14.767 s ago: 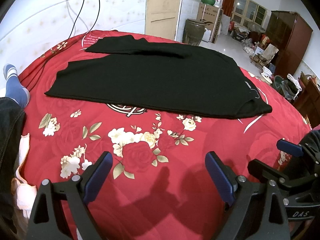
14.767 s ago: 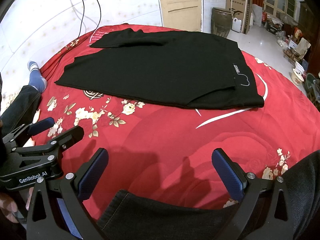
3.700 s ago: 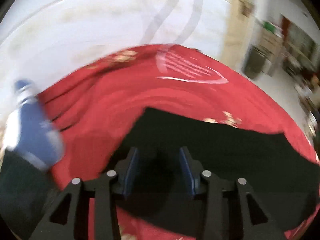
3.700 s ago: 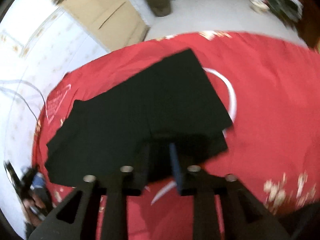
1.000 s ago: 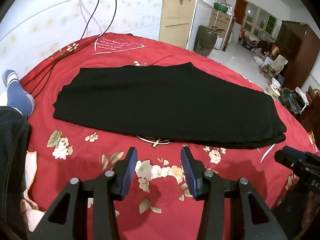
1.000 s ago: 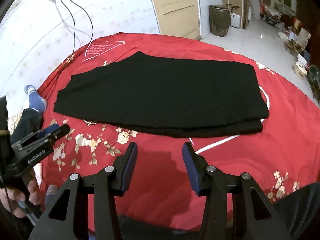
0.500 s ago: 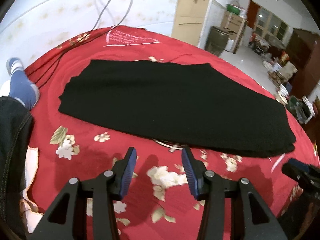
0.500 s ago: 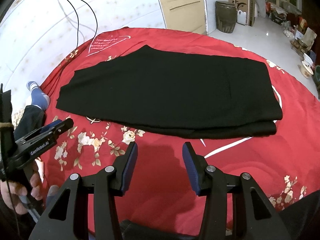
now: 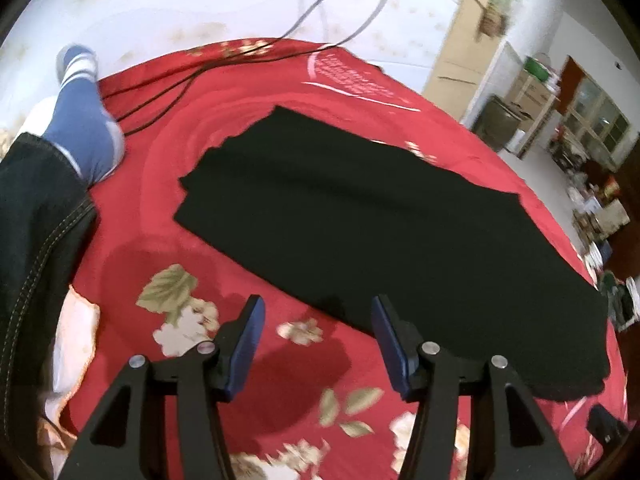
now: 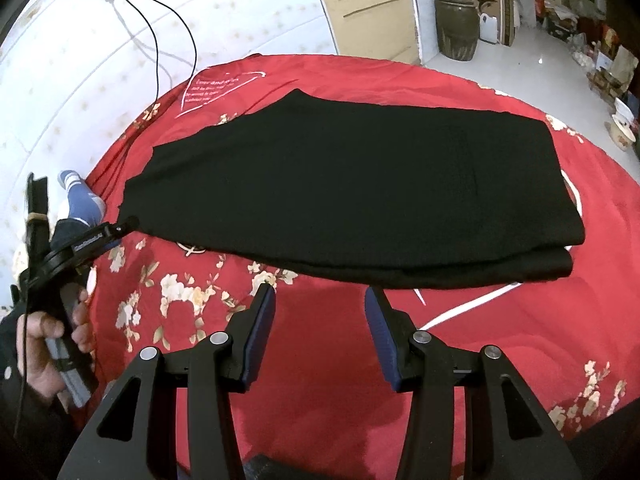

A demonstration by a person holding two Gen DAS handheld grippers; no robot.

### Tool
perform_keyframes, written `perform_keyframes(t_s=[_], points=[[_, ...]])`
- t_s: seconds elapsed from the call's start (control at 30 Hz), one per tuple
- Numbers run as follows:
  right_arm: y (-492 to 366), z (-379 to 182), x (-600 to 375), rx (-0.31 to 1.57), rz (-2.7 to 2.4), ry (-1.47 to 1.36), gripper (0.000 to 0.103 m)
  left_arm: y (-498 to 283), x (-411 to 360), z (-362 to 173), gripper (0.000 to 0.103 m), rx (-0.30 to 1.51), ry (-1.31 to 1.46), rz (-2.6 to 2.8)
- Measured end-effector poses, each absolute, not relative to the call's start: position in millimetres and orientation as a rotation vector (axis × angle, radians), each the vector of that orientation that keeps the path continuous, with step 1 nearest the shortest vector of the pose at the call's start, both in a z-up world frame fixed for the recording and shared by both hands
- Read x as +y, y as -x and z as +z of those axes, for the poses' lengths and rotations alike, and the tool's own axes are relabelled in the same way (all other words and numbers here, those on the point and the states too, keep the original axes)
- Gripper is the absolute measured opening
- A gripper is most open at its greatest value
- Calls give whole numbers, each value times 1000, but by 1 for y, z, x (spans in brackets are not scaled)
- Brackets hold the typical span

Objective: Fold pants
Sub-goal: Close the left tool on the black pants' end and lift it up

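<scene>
Your left gripper (image 9: 316,336) just swung over toward the pants' (image 9: 360,220) left end, jaws widening, nothing between them. Right gripper (image 10: 320,320) hangs apart, empty. Pants lie folded lengthwise mid-bed; cross fold looks next.

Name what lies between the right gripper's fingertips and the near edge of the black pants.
Only bare red bedspread, seen in the right wrist view. The right gripper stands open just short of the pants.
</scene>
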State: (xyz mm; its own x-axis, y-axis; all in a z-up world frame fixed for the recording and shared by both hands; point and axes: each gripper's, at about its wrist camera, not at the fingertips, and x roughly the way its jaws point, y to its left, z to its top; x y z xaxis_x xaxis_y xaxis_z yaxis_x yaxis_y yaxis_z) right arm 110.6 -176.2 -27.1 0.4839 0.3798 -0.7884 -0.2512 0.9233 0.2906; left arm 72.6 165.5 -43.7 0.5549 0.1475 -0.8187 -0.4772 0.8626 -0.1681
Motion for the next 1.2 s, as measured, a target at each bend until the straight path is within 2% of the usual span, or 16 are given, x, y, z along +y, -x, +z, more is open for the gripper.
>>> perform_keyframes(t_s=[0.13, 0.27, 0.4, 0.93, 0.97, 1.0, 1.07, 1.2], points=[[-114, -30, -178, 999, 396, -173, 51, -76, 180, -60, 58, 939, 443, 419], [-118, -32, -179, 1001, 398, -198, 51, -84, 182, -63, 67, 911, 432, 423], [-121, -33, -177, 1004, 404, -201, 51, -95, 185, -63, 70, 884, 415, 421], [-147, -52, -175, 1029, 406, -225, 51, -123, 230, -61, 70, 761, 453, 453], [-148, -53, -175, 1030, 406, -230, 51, -126, 230, -60, 64, 760, 438, 458], [-148, -54, -177, 1030, 408, -239, 51, -128, 231, -60, 49, 760, 420, 463], [-150, -55, -179, 1029, 409, -258, 51, -133, 233, -59, 31, 767, 385, 481], [-153, -58, -181, 1032, 414, -287, 51, -135, 244, -55, 12, 774, 413, 451]])
